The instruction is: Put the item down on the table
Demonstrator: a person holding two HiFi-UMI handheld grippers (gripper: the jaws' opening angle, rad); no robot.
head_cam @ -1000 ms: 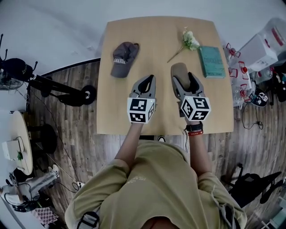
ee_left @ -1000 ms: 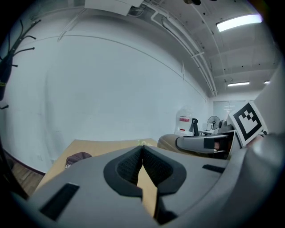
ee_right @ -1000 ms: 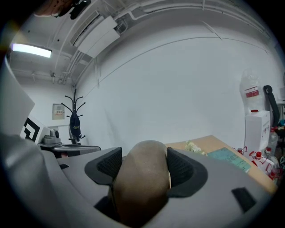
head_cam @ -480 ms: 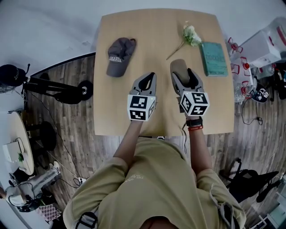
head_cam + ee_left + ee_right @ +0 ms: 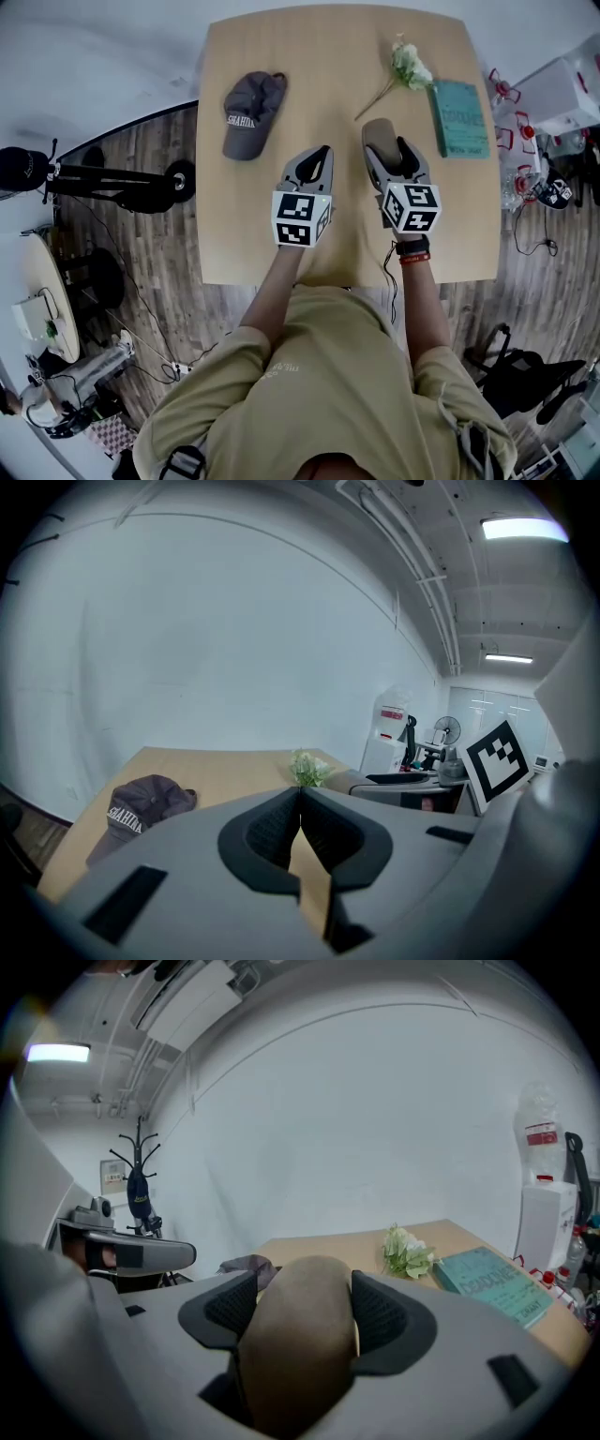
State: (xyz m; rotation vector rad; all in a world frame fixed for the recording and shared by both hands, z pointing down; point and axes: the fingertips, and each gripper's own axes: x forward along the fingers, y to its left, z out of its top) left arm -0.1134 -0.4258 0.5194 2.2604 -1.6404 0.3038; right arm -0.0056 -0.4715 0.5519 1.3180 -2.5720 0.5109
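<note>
My right gripper [image 5: 387,155] is shut on a brown oblong item [image 5: 377,137], held over the right middle of the wooden table [image 5: 319,56]. In the right gripper view the brown item [image 5: 300,1335] fills the gap between the two jaws of the right gripper [image 5: 305,1288]. My left gripper [image 5: 323,152] hovers beside it to the left, shut with nothing in it. In the left gripper view the left gripper [image 5: 300,794] has its jaws meeting at the tips.
A grey cap [image 5: 251,111] lies at the table's far left. A white flower sprig [image 5: 405,67] and a teal book [image 5: 459,117] lie at the far right. Bottles and boxes [image 5: 553,94] crowd the floor on the right, and a black stand [image 5: 103,178] lies on the left.
The head view has shifted a little. Both grippers stay at about the same place over the table, and the right one still holds the brown item.
</note>
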